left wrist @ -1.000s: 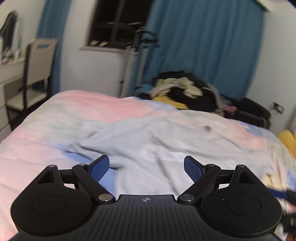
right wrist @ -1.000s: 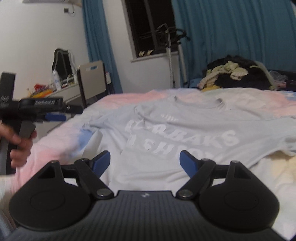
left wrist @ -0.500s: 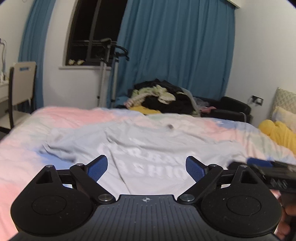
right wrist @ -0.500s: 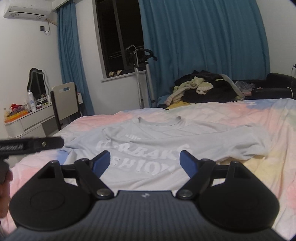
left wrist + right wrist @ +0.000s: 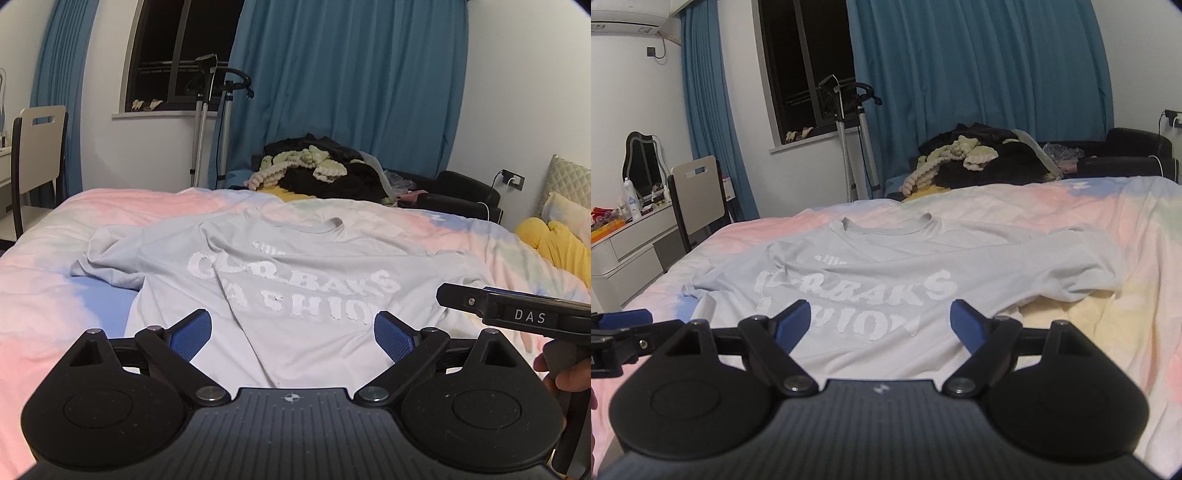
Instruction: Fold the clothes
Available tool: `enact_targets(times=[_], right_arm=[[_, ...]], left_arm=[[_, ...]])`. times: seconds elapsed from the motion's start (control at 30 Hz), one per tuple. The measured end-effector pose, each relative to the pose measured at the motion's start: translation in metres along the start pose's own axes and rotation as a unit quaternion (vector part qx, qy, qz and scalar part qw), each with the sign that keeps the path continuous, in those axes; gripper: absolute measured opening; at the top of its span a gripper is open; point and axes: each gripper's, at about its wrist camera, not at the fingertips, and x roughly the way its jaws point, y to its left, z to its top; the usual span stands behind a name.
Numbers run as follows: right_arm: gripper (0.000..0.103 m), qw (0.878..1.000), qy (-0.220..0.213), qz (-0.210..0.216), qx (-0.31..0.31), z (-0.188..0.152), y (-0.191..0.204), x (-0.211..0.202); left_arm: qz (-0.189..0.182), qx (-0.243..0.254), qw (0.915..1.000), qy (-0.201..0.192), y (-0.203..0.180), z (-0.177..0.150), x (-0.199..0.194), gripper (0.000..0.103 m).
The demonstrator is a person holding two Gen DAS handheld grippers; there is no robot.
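Note:
A pale grey T-shirt (image 5: pixel 295 266) with white lettering lies spread face up on the bed, collar at the far side, sleeves rumpled; it also shows in the right wrist view (image 5: pixel 894 273). My left gripper (image 5: pixel 291 332) is open and empty, held above the shirt's near hem. My right gripper (image 5: pixel 877 325) is open and empty, also above the near hem. The right gripper shows at the right edge of the left wrist view (image 5: pixel 517 314); the left gripper shows at the left edge of the right wrist view (image 5: pixel 620 328).
The bed has a pastel pink, blue and yellow cover (image 5: pixel 55 295). A pile of clothes (image 5: pixel 317 173) lies beyond the far side. A chair (image 5: pixel 698 199) and a dresser (image 5: pixel 624 247) stand at the left. Yellow pillows (image 5: pixel 554 243) lie at the right.
Both grippers have swung and steadied to face the shirt head on, side by side above its near hem. Both stay open. The shirt has not moved.

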Motion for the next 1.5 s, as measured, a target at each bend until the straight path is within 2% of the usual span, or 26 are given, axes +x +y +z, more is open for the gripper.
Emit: enact_targets(times=[0.13, 0.4, 0.53, 0.63, 0.77, 0.83, 0.87, 1.0, 1.1, 1.17, 1.2, 1.27, 1.33, 1.37, 1.4, 1.5], right_arm=[[0.103, 1.000, -0.002, -0.007, 0.011, 0.002, -0.006, 0.005], [0.103, 0.999, 0.011, -0.011, 0.042, 0.022, -0.030, 0.031], [0.103, 0.993, 0.019, -0.014, 0.119, 0.039, -0.069, 0.048], [0.103, 0.975, 0.021, -0.034, 0.217, 0.047, -0.116, 0.061], [0.103, 0.935, 0.013, -0.062, 0.348, 0.038, -0.184, 0.074], [0.102, 0.916, 0.015, -0.087, 0.391, 0.030, -0.206, 0.083], [0.102, 0.911, 0.017, -0.092, 0.403, 0.027, -0.212, 0.087], [0.100, 0.893, 0.027, -0.103, 0.437, 0.015, -0.233, 0.107], [0.100, 0.889, 0.020, -0.098, 0.447, 0.012, -0.244, 0.118], [0.099, 0.892, 0.006, -0.102, 0.440, 0.014, -0.250, 0.126], [0.095, 0.894, -0.002, -0.104, 0.436, 0.015, -0.252, 0.130], [0.076, 0.898, -0.023, -0.116, 0.423, 0.020, -0.261, 0.138], [0.030, 0.902, -0.034, -0.136, 0.408, 0.025, -0.264, 0.142], [0.020, 0.904, -0.038, -0.148, 0.399, 0.028, -0.263, 0.143], [0.012, 0.908, -0.047, -0.155, 0.387, 0.034, -0.259, 0.143], [0.011, 0.930, -0.075, -0.163, 0.320, 0.059, -0.234, 0.147]], left_arm=[[0.006, 0.003, 1.0000, 0.006, -0.001, -0.001, 0.002, 0.097], [0.029, 0.001, 0.9995, 0.012, 0.004, -0.002, 0.003, 0.098], [0.034, 0.003, 0.9992, 0.023, 0.007, -0.003, 0.007, 0.098], [0.051, 0.014, 0.9979, 0.037, 0.006, -0.006, 0.012, 0.099], [0.043, -0.005, 0.9974, 0.058, 0.011, -0.007, 0.023, 0.099], [0.040, -0.011, 0.9970, 0.064, 0.014, -0.006, 0.028, 0.099], [0.039, -0.012, 0.9970, 0.066, 0.015, -0.006, 0.030, 0.099], [0.032, -0.015, 0.9969, 0.070, 0.014, -0.007, 0.040, 0.099], [0.024, -0.027, 0.9965, 0.075, 0.015, -0.006, 0.048, 0.099], [0.019, -0.034, 0.9965, 0.074, 0.017, -0.006, 0.052, 0.099], [0.017, -0.037, 0.9965, 0.073, 0.018, -0.006, 0.053, 0.099], [0.014, -0.047, 0.9963, 0.071, 0.021, -0.005, 0.055, 0.099], [0.009, -0.064, 0.9956, 0.068, 0.025, -0.003, 0.055, 0.099], [0.006, -0.075, 0.9950, 0.066, 0.028, -0.003, 0.054, 0.099], [0.006, -0.080, 0.9948, 0.063, 0.030, -0.002, 0.052, 0.099], [0.011, -0.084, 0.9954, 0.045, 0.034, 0.001, 0.045, 0.099]])
